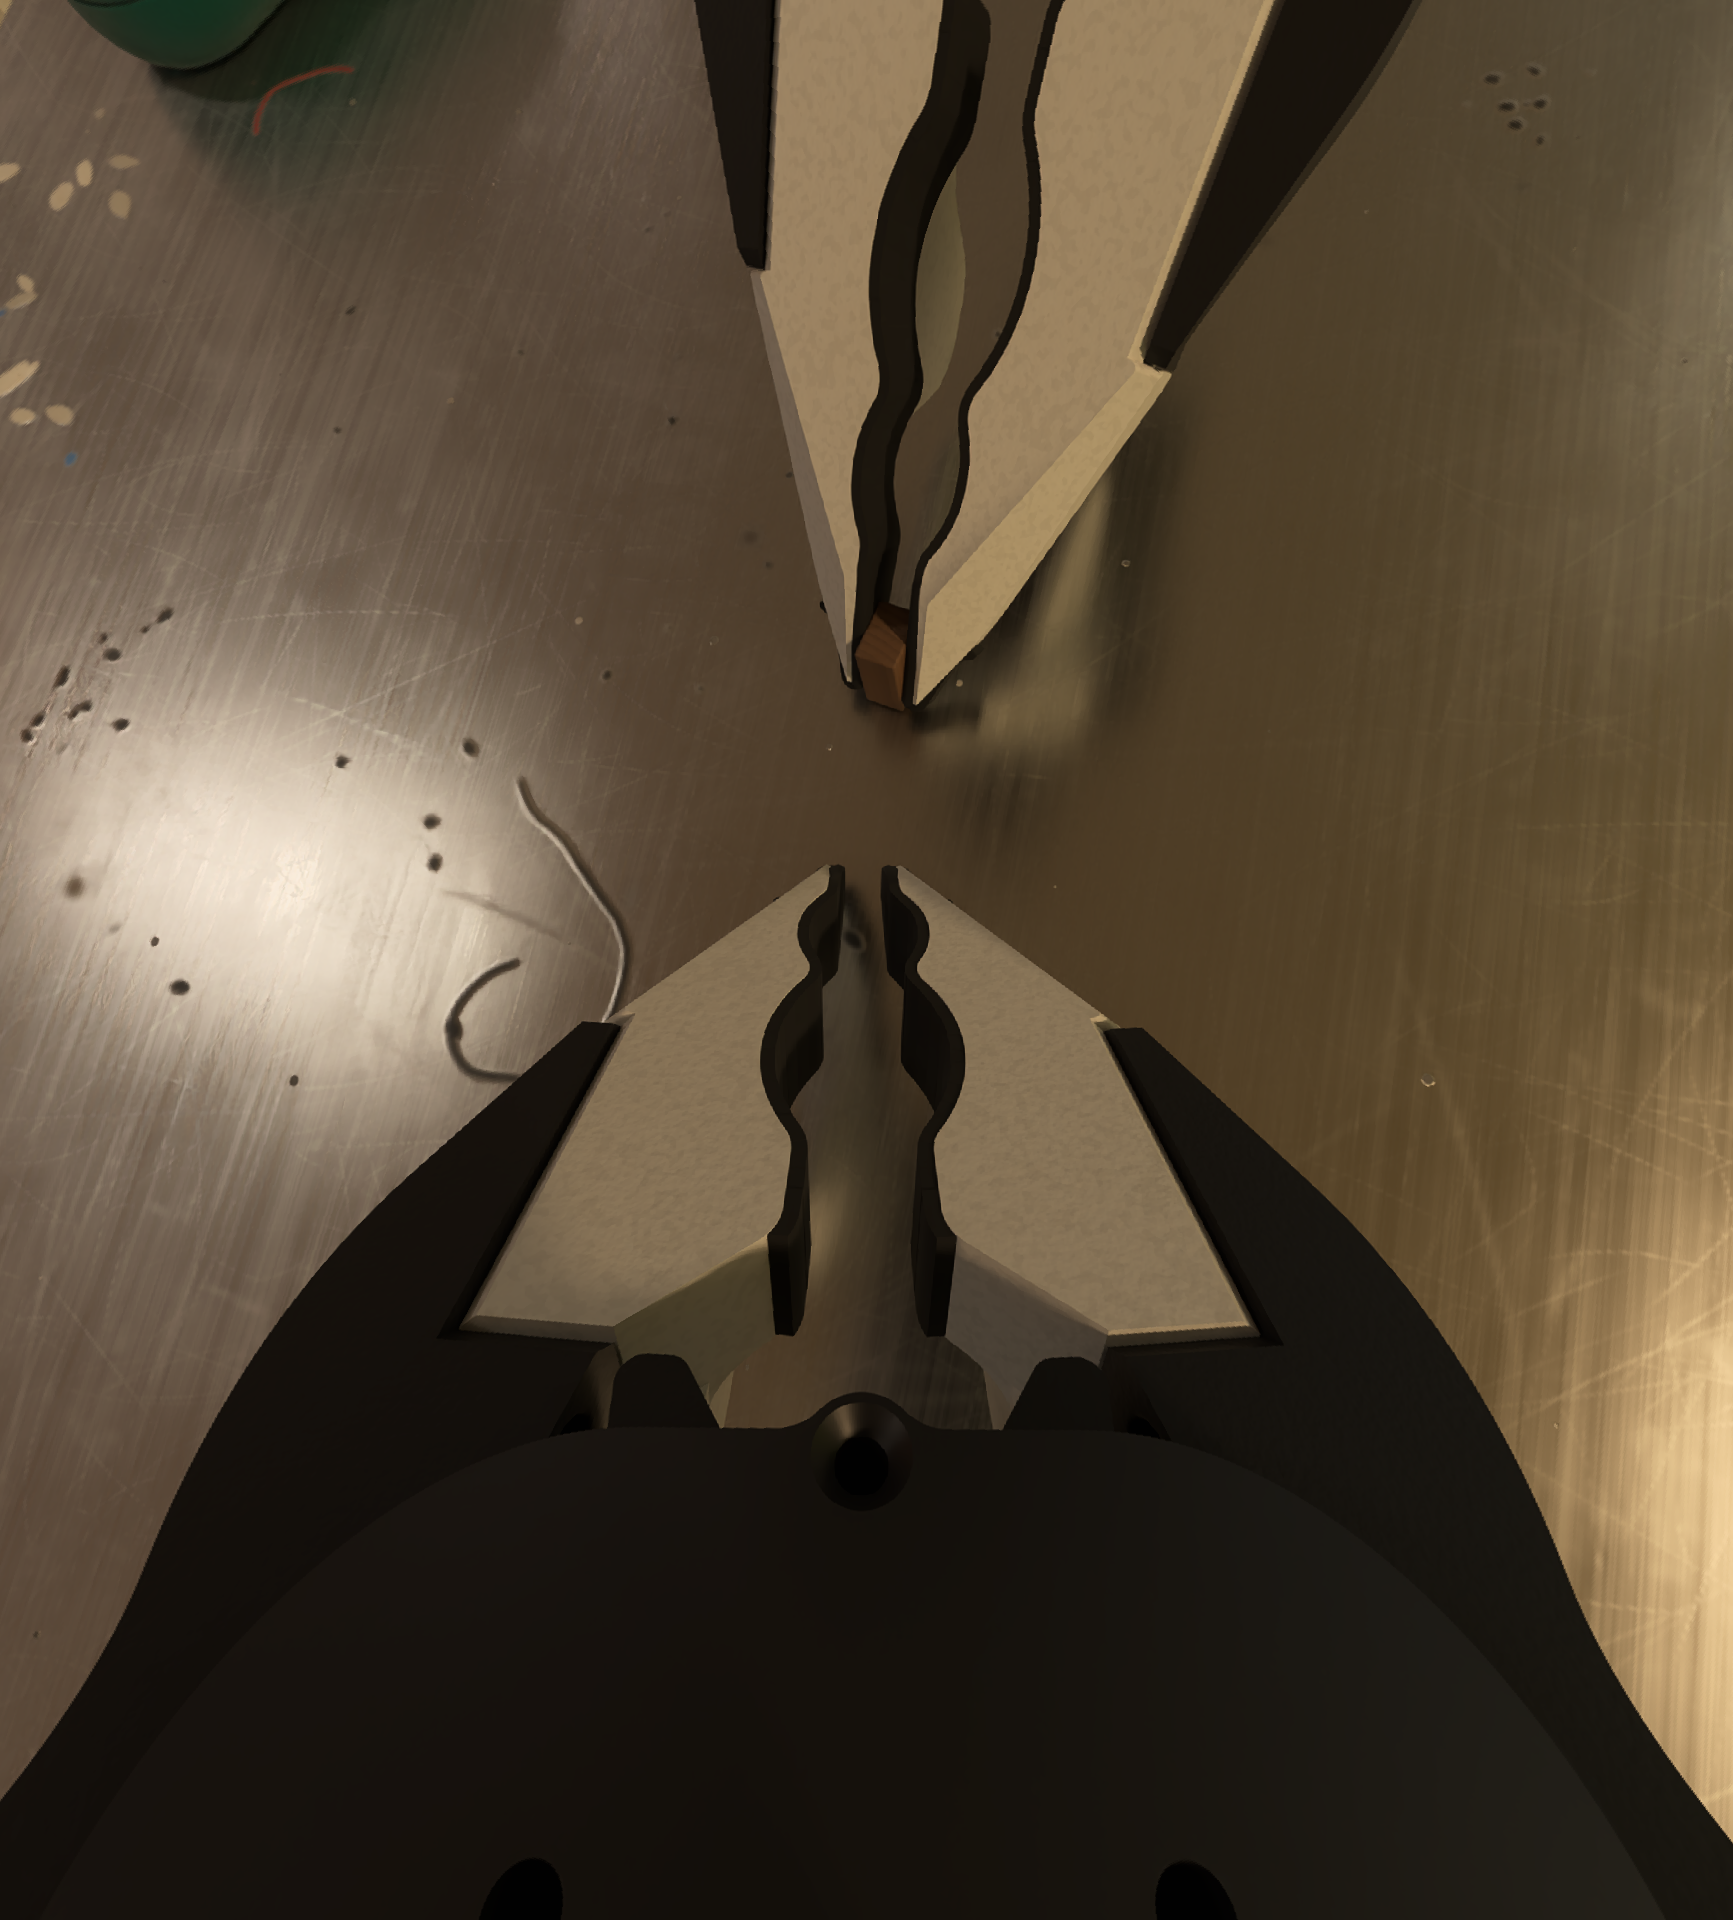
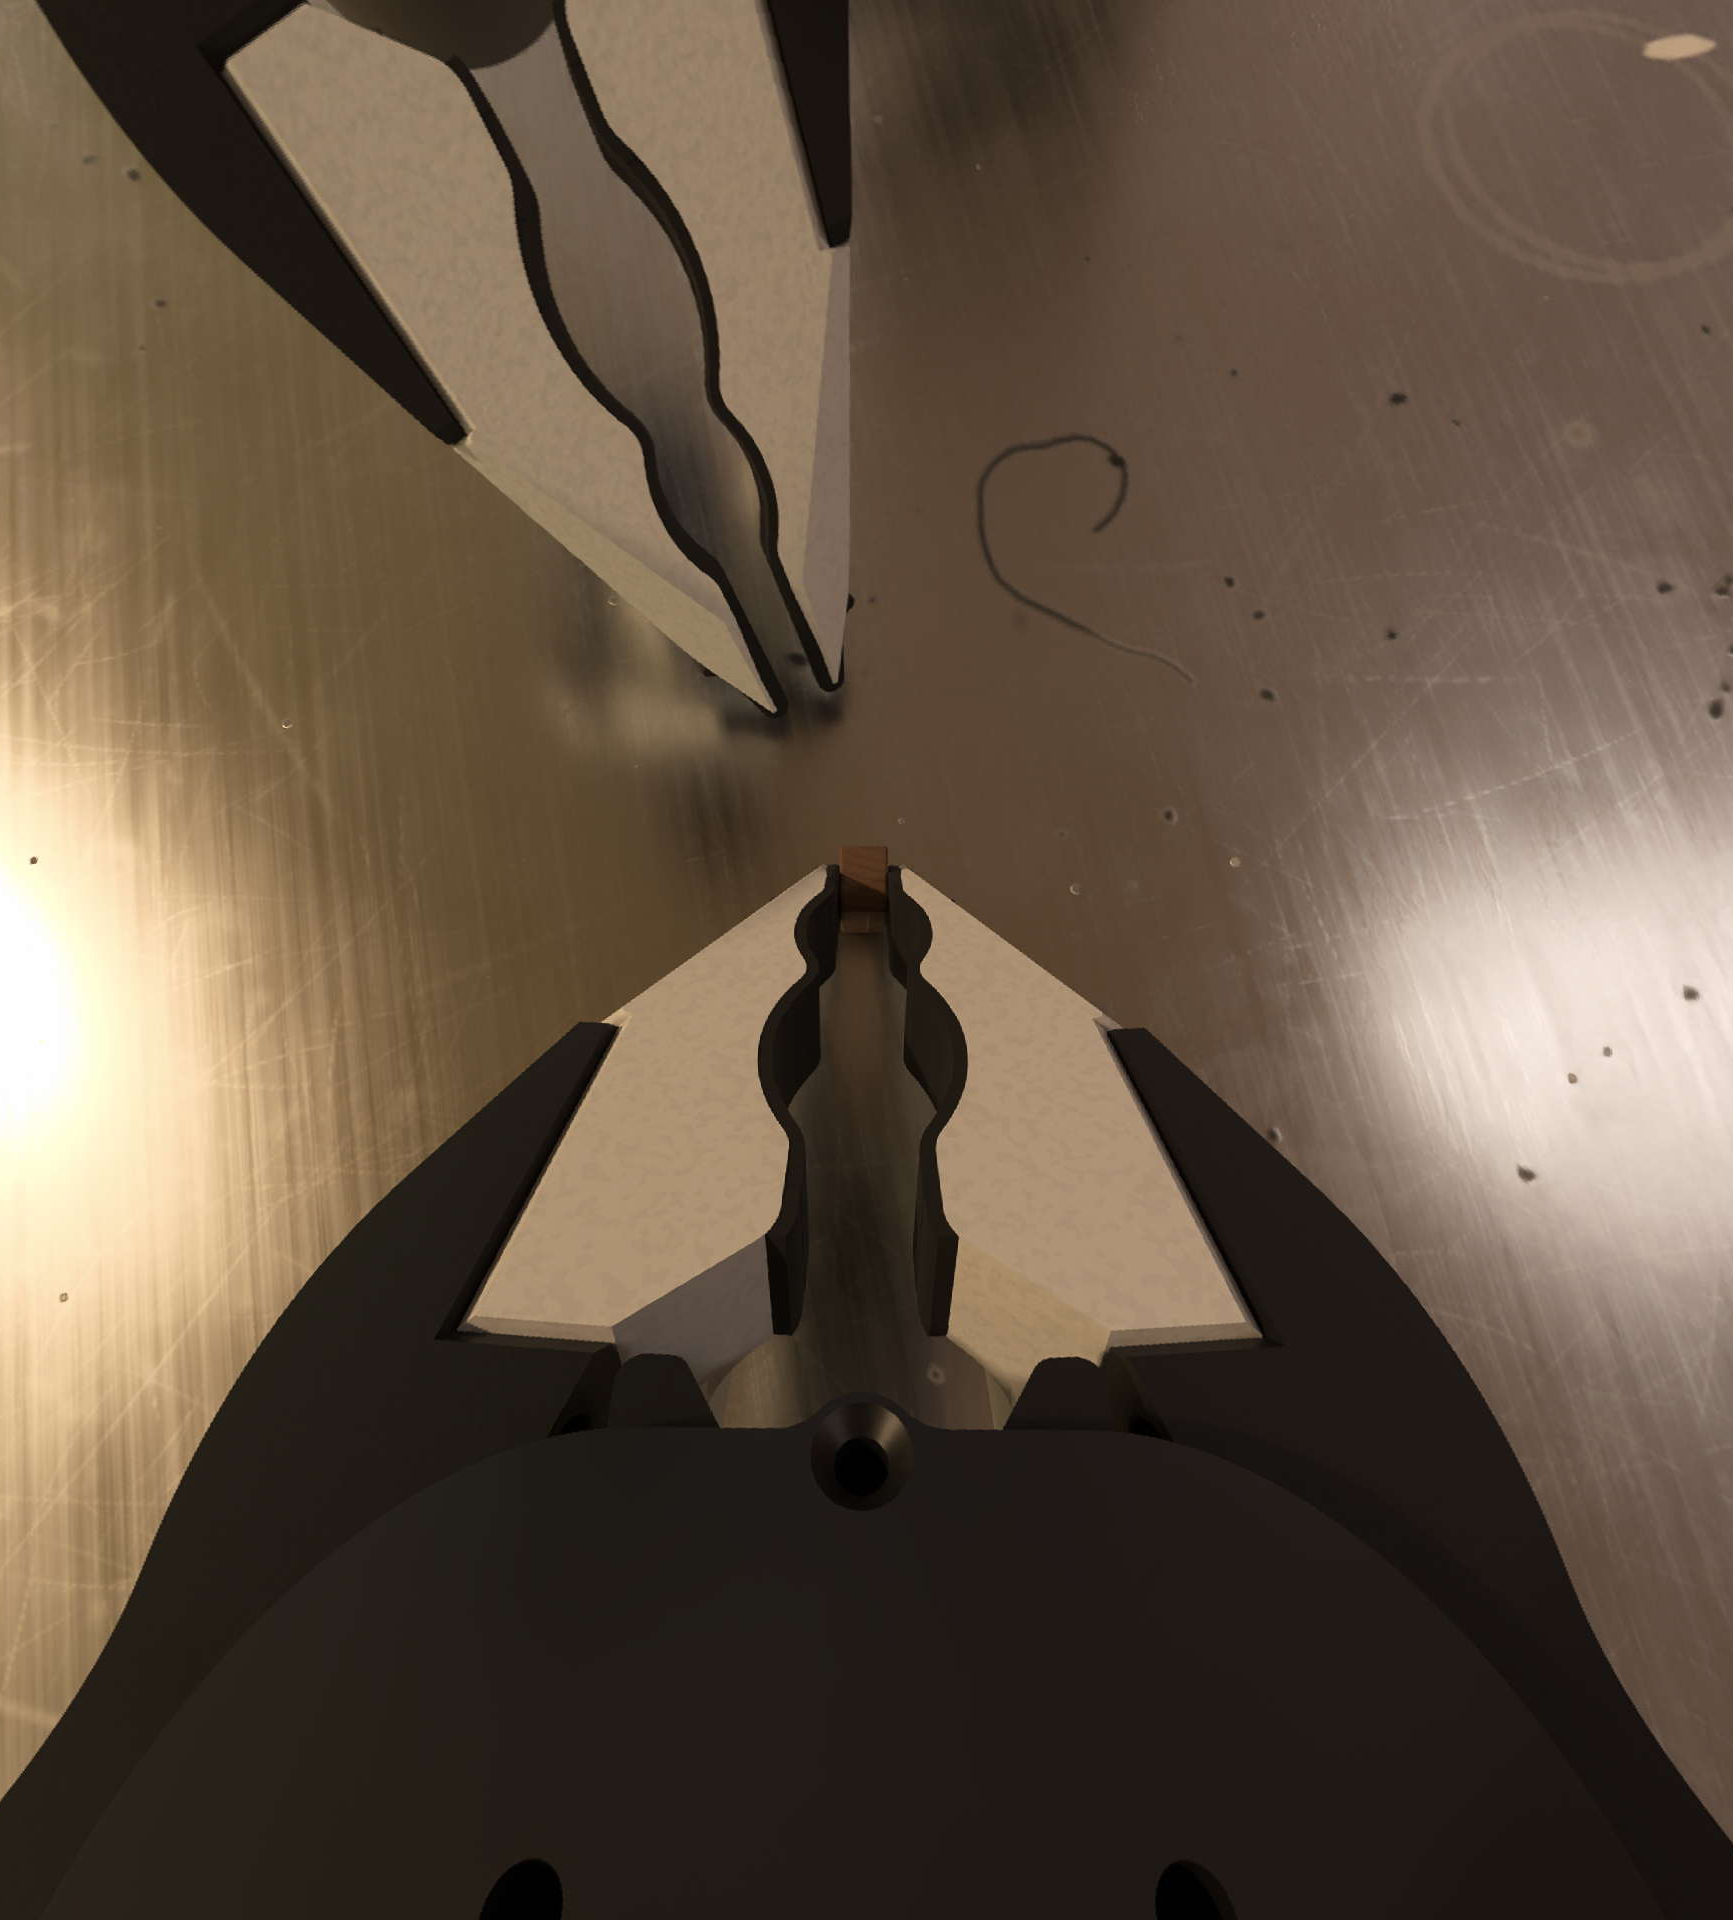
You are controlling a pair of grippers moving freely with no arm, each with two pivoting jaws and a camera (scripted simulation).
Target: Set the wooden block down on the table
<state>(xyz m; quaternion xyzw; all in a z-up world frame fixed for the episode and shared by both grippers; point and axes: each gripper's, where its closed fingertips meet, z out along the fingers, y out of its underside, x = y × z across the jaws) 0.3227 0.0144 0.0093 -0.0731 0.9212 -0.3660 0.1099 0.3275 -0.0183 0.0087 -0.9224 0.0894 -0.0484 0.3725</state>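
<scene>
The small brown wooden block (image 2: 864, 864) is pinched between the fingertips of my right gripper (image 2: 863, 878), which is shut on it. In the left wrist view the same block (image 1: 883, 670) shows at the tips of the right gripper (image 1: 883, 686), low over the scratched metal table (image 1: 1361, 727); I cannot tell whether it touches. My left gripper (image 1: 862, 875) faces it tip to tip a short way off, its jaws closed to a narrow slit with nothing between them. It also shows in the right wrist view (image 2: 802, 698), close above the table (image 2: 1257, 935).
A green object (image 1: 176, 31) with a thin red wire (image 1: 301, 88) beside it lies at the far left corner. A loose curled thread (image 1: 571, 894) lies left of my left gripper and shows in the right wrist view (image 2: 1049, 540). Specks and pale flakes dot the surface.
</scene>
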